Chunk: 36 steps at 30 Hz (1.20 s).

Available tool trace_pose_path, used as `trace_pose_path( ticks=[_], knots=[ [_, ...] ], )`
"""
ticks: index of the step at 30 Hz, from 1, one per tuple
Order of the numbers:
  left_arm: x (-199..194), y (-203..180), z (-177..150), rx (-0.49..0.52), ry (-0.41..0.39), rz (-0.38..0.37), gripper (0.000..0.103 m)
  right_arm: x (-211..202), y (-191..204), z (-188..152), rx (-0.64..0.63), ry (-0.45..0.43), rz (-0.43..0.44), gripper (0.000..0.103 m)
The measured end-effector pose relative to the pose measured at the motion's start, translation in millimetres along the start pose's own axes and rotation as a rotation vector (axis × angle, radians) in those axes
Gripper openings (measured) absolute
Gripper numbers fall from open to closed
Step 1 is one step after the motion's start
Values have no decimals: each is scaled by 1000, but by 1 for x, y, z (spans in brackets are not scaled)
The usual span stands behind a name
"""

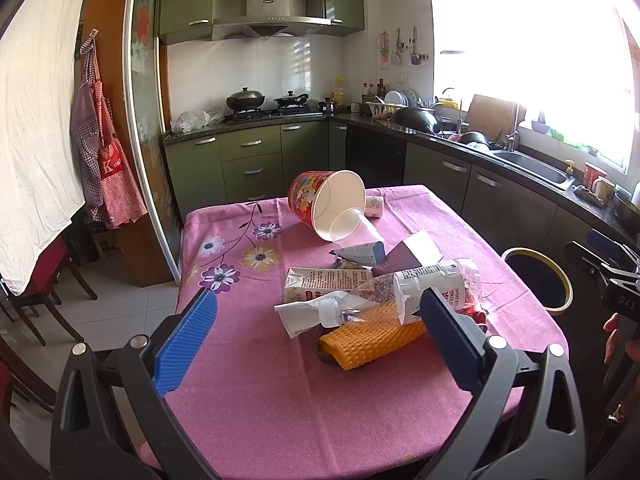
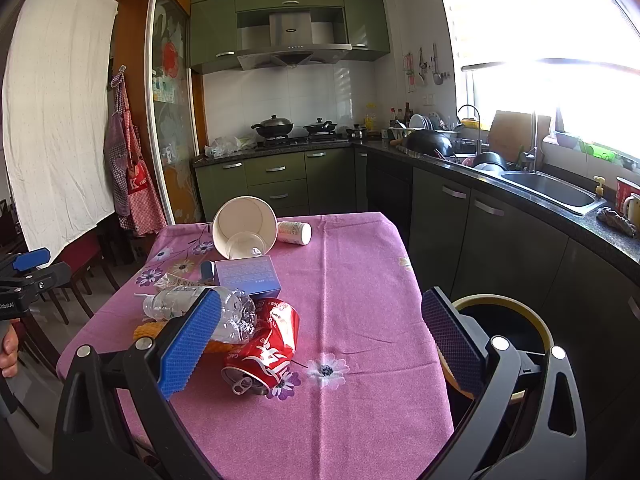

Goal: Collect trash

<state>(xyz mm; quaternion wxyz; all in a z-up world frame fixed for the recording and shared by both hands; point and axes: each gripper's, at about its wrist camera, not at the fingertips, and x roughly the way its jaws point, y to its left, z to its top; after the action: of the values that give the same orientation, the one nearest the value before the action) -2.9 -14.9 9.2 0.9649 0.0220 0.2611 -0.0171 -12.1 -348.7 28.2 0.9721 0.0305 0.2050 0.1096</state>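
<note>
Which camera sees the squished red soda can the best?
The right wrist view. There the crushed red can lies in the open on the pink tablecloth, with its pull-tab end showing. In the left wrist view only a red sliver peeks out behind the crushed plastic bottle.

The left gripper (image 1: 320,332) is held level, its blue-padded jaws spread wide with nothing between them. The right gripper (image 2: 324,340) is likewise wide apart and unladen. Each handle is gripped by a hand (image 1: 618,340).
</note>
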Motion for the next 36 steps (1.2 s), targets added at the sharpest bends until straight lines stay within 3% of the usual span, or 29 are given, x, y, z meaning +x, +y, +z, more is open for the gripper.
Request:
trace_pose_path(
  ticks=[36],
  knots=[
    [2, -3, -3, 13, 3, -4, 97, 2, -1, -1, 4, 8, -3, 99]
  ],
)
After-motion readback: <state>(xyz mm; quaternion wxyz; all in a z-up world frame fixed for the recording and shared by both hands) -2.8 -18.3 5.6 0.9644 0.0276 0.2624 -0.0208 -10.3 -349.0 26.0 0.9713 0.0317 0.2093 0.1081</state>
